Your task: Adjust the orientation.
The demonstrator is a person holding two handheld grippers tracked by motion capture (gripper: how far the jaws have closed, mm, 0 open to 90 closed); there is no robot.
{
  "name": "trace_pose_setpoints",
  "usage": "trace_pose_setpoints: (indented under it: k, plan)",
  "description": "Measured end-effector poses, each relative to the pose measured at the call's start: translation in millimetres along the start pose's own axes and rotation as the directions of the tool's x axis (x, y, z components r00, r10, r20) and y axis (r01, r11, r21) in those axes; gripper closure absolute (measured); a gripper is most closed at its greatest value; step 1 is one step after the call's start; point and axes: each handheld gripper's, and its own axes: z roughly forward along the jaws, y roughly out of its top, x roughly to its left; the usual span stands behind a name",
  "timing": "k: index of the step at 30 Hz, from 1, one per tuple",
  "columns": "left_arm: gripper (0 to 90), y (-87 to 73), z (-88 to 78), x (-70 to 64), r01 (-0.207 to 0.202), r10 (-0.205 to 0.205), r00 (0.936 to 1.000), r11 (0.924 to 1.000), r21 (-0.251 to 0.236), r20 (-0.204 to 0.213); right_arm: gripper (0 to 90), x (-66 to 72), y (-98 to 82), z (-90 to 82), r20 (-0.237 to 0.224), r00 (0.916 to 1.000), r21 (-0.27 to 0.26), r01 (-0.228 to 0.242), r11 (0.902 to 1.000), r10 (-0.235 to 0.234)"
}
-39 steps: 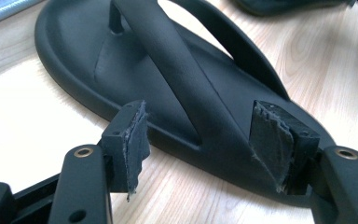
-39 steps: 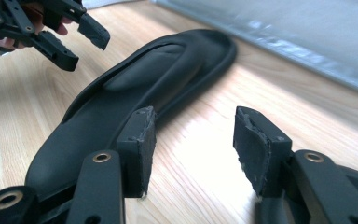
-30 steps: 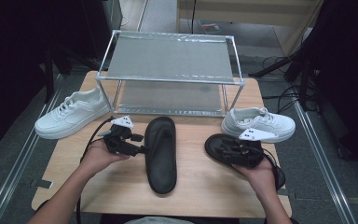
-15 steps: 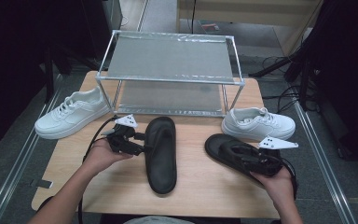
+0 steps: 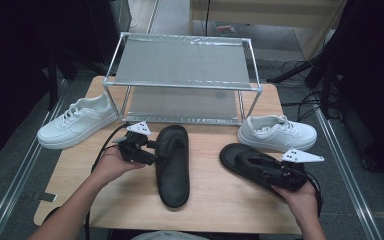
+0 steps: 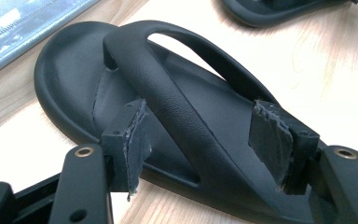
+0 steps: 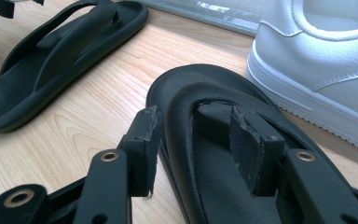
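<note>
- The two-tier metal rack (image 5: 182,70) stands at the back of the wooden surface (image 5: 215,195), and both of its shelves are bare, so nothing has been shelved yet.
- One white sneaker (image 5: 77,121) sits left of the rack, the other white sneaker (image 5: 276,133) right of it, both untouched on the surface.
- The left sandal (image 5: 172,164) lies flat in the middle. The left gripper (image 6: 200,140) has its fingers (image 6: 129,140) spread on either side of the strap, not pressing on it.
- The right sandal (image 5: 252,164) lies angled just beside the right-hand sneaker. The right gripper (image 7: 193,149) straddles its outer strap, one finger outside the edge and one inside; the fingers have just been closing a little, yet a gap shows, so no grip.
- I judge this the very start: both sandals lined up for pick-up, lifting and placing all left.
</note>
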Motion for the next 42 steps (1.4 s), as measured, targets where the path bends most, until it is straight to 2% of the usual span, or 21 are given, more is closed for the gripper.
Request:
trace_pose_setpoints:
  k: [7, 11, 16, 23, 25, 27, 32, 36, 39, 42]
  plan:
    - [37.6, 0.5, 1.7, -2.1, -0.008, 0.008, 1.0, 0.9999, 0.008, -0.003, 54.3, -3.3, -2.2, 11.8, -0.02, 0.9998, 0.05, 0.011, 0.9987, -0.01]
    - [37.5, 0.4, 1.1, -0.9, -0.011, 0.011, 0.9999, 0.9999, 0.009, -0.004, 55.5, -4.6, -2.1, 16.2, -0.03, 0.9991, 0.059, 0.033, 0.9977, -0.032]
    - [37.5, 0.3, 1.0, -0.5, -0.009, 0.009, 0.9999, 0.9999, 0.007, -0.007, 56.4, -4.4, -3.5, 22.2, -0.036, 0.9988, 0.096, 0.035, 0.9948, -0.032]
    - [37.5, 0.2, 1.1, -0.4, -0.008, 0.008, 0.9999, 0.9999, 0.009, -0.007, 70.1, -5.8, -5.4, 29.7, -0.077, 0.997, 0.15, 0.021, 0.9884, -0.009]
    - [37.5, 0.2, 1.4, -0.5, -0.006, 0.006, 1.0, 0.9999, 0.008, -0.007, 76.1, -5.0, -5.1, 30.1, -0.084, 0.9961, 0.148, 0.037, 0.9883, -0.025]
    - [37.5, 0.2, 1.5, -0.6, -0.007, 0.007, 0.9999, 0.9999, 0.009, -0.008, 77.8, -3.9, -4.2, 29.6, -0.09, 0.9956, 0.15, 0.039, 0.9878, -0.026]
    - [37.4, 0.1, 0.8, 0.1, -0.005, 0.005, 1.0, 1.0, 0.005, -0.004, 78.9, -4.1, -1.3, 27.1, -0.089, 0.9959, 0.162, 0.031, 0.9864, -0.017]
    - [37.4, -0.2, 1.3, 0.5, 0.0, 0.0, 1.0, 1.0, 0.005, -0.005, 79.1, -2.7, 2.3, 23.3, -0.088, 0.9961, 0.159, 0.001, 0.9873, 0.013]
    - [37.5, -0.1, 0.9, 0.1, -0.005, 0.005, 1.0, 1.0, 0.007, -0.005, 79.1, 0.8, 5.2, 21.4, -0.082, 0.9965, 0.162, 0.002, 0.9868, 0.011]
    - [37.5, 0.1, 0.7, -0.2, -0.008, 0.008, 1.0, 1.0, 0.004, -0.003, 79.4, 5.4, 8.6, 17.6, -0.086, 0.9961, 0.143, -0.009, 0.9897, 0.022]
